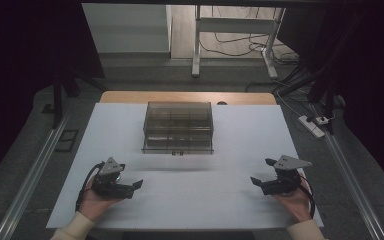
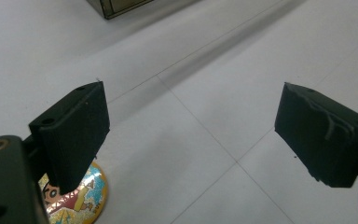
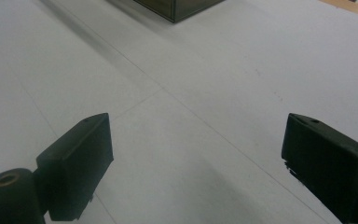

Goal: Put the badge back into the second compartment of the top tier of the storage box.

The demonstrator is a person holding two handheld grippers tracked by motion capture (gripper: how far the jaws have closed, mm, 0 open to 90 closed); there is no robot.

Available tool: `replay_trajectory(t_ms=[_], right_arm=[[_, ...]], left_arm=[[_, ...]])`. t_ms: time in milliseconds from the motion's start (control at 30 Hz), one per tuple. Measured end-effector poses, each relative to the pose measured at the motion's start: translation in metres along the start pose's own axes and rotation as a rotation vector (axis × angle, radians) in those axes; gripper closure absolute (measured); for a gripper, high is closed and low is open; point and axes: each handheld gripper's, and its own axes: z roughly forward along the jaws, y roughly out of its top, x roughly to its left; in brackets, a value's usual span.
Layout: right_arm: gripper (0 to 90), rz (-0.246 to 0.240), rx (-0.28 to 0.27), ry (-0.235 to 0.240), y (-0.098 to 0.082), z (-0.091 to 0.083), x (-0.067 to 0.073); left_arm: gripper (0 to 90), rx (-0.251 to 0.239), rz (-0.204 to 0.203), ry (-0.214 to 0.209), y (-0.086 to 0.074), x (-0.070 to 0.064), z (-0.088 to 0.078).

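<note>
Claws at rest: the left claw (image 1: 139, 184) and the right claw (image 1: 259, 171) hover low over a white table (image 1: 240, 200), each held in a person's hand, each with its jaws spread wide and pinching nothing. Ahead of both, toward the far edge and centred between them, stands a smoked, see-through drawer box (image 1: 178, 127), all its drawers seemingly shut. A small round badge (image 2: 77, 198) with a cartoon figure lies flat on the table nearer the person than the box, tucked just under the left claw's own left jaw in the left gripper view (it looks to be the piece in hand).

Risk lies in that flatness: a thin disc on a smooth sheet gives the jaws little edge to bite, and a closing claw could well skate it sideways or flip it rather than lift it. The box may also slide backward if a drawer is tugged with nothing bracing it.

White sheeting with faint seams covers the table, a strip of bare wood showing beyond the box. Dark curtains flank the scene; behind the box lie grey floor, a white desk frame (image 1: 235, 35), trailing cables and a power strip (image 1: 312, 125).
</note>
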Motion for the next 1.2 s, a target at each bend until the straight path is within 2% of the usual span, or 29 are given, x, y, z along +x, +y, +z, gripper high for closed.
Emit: replay_trajectory(t_ms=[667, 1200], right_arm=[[8.2, 0.003, 0.011, 0.004, -0.001, 0.001, 0.0], [8.2, 0.005, 0.026, 0.01, -0.002, 0.003, -0.001]], left_arm=[[10.1, -0.007, 0.007, 0.045, 0.007, 0.014, -0.018], [10.1, 0.022, 0.01, 0.091, 0.007, 0.027, -0.028]])
